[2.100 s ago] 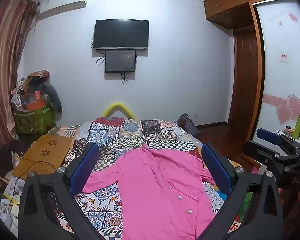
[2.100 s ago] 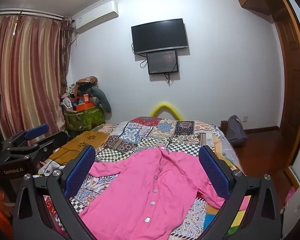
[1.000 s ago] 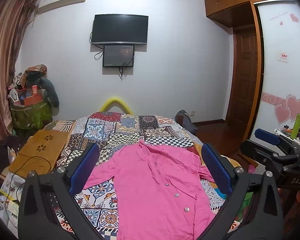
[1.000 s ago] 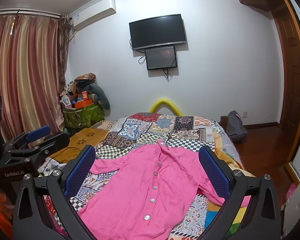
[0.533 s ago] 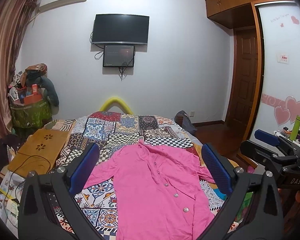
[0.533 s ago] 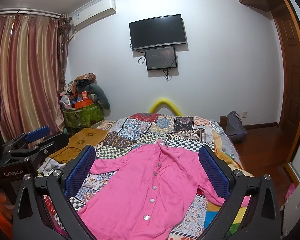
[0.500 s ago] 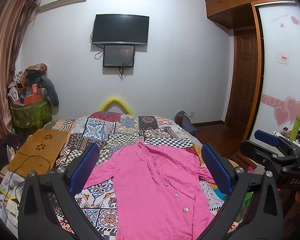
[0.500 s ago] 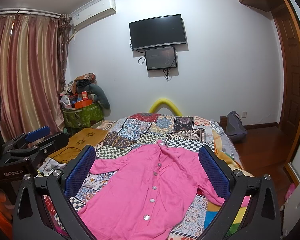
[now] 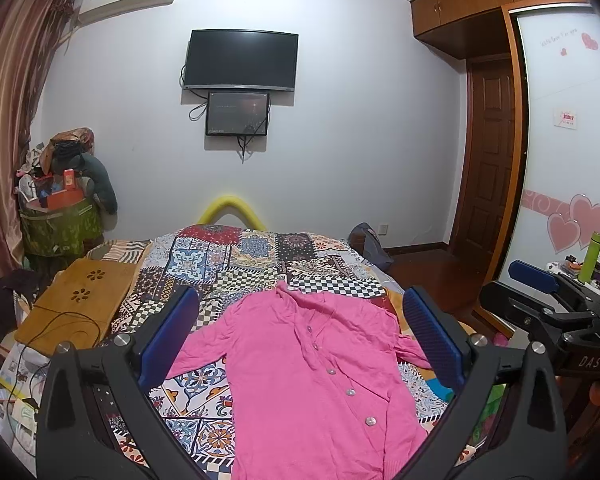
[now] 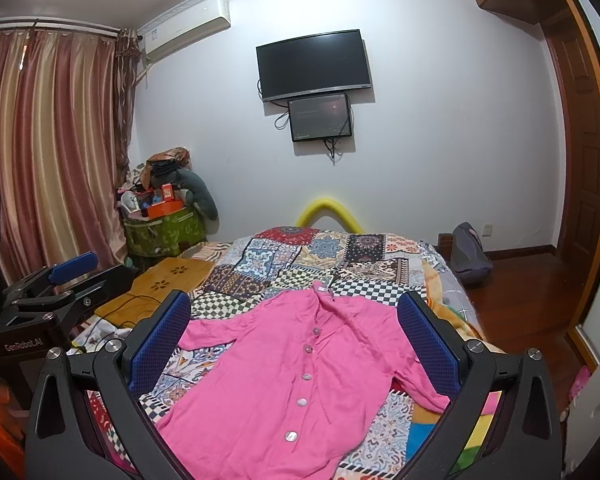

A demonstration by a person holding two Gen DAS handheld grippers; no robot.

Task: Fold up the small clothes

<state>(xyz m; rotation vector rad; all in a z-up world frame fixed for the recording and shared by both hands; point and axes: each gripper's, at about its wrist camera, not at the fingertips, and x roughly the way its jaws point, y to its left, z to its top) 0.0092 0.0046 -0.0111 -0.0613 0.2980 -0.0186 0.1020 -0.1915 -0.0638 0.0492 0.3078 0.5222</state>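
A pink button-front shirt (image 9: 308,376) lies spread flat, front up, on the patchwork bedspread (image 9: 260,256), sleeves out to both sides, collar toward the far wall. It also shows in the right wrist view (image 10: 296,368). My left gripper (image 9: 300,320) is open and empty, held above the near part of the shirt. My right gripper (image 10: 294,320) is open and empty, also above the shirt. Each gripper shows in the other's view: the right one (image 9: 548,300) at the right, the left one (image 10: 56,280) at the left.
A wooden lap desk (image 9: 76,304) with a black cable lies on the bed's left side. A green bin piled with clutter (image 9: 60,224) stands in the left corner. A dark bag (image 10: 470,256) sits on the floor right of the bed. A TV (image 9: 240,60) hangs on the far wall.
Both grippers tilted up slightly over two seconds, so the room sits lower in view. In the last half second nothing moved. The shirt has stayed in place.
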